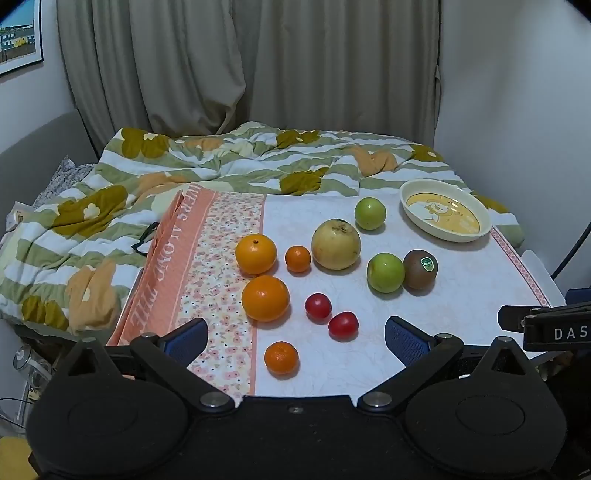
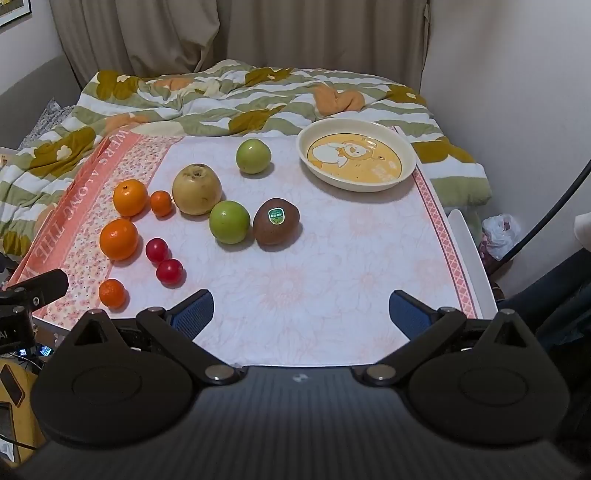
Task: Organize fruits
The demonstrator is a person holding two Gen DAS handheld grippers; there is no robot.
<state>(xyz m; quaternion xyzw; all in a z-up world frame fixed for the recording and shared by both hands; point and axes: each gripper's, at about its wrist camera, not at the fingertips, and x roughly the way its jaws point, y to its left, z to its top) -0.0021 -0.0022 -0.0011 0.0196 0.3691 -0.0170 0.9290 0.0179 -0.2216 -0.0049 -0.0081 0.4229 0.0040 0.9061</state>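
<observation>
both grippers are matte black, each with two round housings bearing a shallow embossed disc, triangular cut-outs above, and angled link arms pinned by silver screws. the left gripper [image 1: 295, 338] and the right gripper [image 2: 301, 312] carry blue textured pads [image 1: 404, 338] on their fingers. white letters "das" mark a black block at the left view's edge.

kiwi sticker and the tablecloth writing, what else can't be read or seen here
- Kiwi sticker: too small to read, both views.
- Tablecloth lettering: cut short by the folded edge and the left tongs.
- Framed picture: cropped by the left wrist view's edge.
- Table's near edge: hidden behind the right tongs.
</observation>
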